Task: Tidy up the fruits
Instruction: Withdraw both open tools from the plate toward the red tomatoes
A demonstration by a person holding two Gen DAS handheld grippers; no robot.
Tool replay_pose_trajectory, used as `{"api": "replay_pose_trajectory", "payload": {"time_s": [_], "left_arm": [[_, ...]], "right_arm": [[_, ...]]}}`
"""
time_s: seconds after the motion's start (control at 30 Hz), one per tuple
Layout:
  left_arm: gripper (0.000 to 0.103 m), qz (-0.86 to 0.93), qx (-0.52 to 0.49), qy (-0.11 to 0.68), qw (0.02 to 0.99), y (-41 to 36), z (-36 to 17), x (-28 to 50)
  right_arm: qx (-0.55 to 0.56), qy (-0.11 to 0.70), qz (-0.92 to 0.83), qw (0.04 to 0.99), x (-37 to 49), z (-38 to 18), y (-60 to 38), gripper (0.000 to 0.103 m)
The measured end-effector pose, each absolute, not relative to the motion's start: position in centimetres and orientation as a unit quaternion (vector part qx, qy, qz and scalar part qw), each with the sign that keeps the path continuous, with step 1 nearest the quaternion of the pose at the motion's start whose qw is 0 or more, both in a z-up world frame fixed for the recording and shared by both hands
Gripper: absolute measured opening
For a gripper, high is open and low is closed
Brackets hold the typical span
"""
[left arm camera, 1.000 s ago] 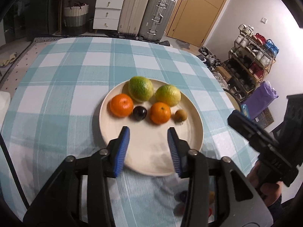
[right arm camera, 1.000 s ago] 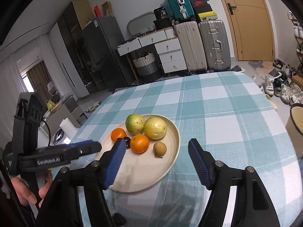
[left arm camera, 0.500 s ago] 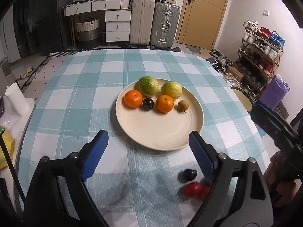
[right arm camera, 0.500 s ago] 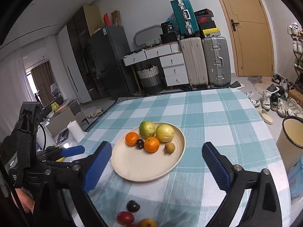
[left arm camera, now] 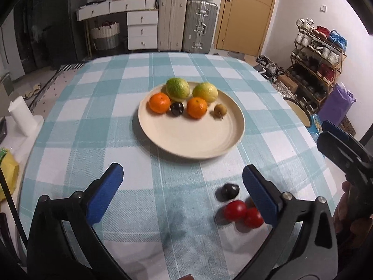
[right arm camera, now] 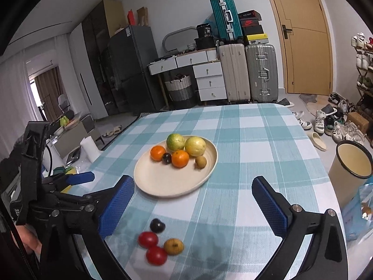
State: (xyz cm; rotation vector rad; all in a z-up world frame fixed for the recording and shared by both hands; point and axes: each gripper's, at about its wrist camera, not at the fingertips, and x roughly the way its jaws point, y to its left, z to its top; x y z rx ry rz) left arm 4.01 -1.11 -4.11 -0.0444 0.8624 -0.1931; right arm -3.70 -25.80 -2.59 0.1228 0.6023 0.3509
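Note:
A cream plate [left arm camera: 191, 137] [right arm camera: 167, 182] in mid-table holds two green-yellow citrus, two oranges [left arm camera: 159, 102], a dark plum [left arm camera: 177, 108] and a small brown fruit [left arm camera: 220, 109]. On the cloth nearer me lie a dark plum [left arm camera: 230, 190] [right arm camera: 157, 225], two red fruits [left arm camera: 235, 210] [right arm camera: 148, 239] and a yellow-brown fruit [right arm camera: 173, 246]. My left gripper [left arm camera: 182, 171] hangs short of the plate, its jaws opening wide with nothing between them. My right gripper [right arm camera: 193, 182] is likewise opening and empty, with the loose fruits below it.
Checked teal cloth covers the table. A cream bin [right arm camera: 352, 161] stands off the right edge, with a shoe rack [left arm camera: 319, 53] beyond. A white roll [left arm camera: 21, 116] and a yellow item [left arm camera: 8, 170] sit off the left edge. Suitcases and drawers stand behind.
Both grippers pulled back from the plate and spread their jaws wide. The loose fruits on the near cloth came into view.

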Motion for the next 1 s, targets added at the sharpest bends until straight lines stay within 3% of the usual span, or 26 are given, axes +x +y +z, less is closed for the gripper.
{"api": "replay_pose_trajectory", "payload": {"time_s": [0.43, 1.0], "left_arm": [[0.102, -0.134, -0.027, 0.467, 0.874, -1.6, -8.8, 3.1], [0.102, -0.167, -0.048, 0.494, 0.852, -2.9, -10.5, 3.4]], "right_arm": [[0.029, 0.322, 0.158, 0.933, -5.1, -5.6, -25.6, 0.103], [0.017, 0.343, 0.156, 0.926, -5.5, -7.5, -25.2, 0.103]]}}
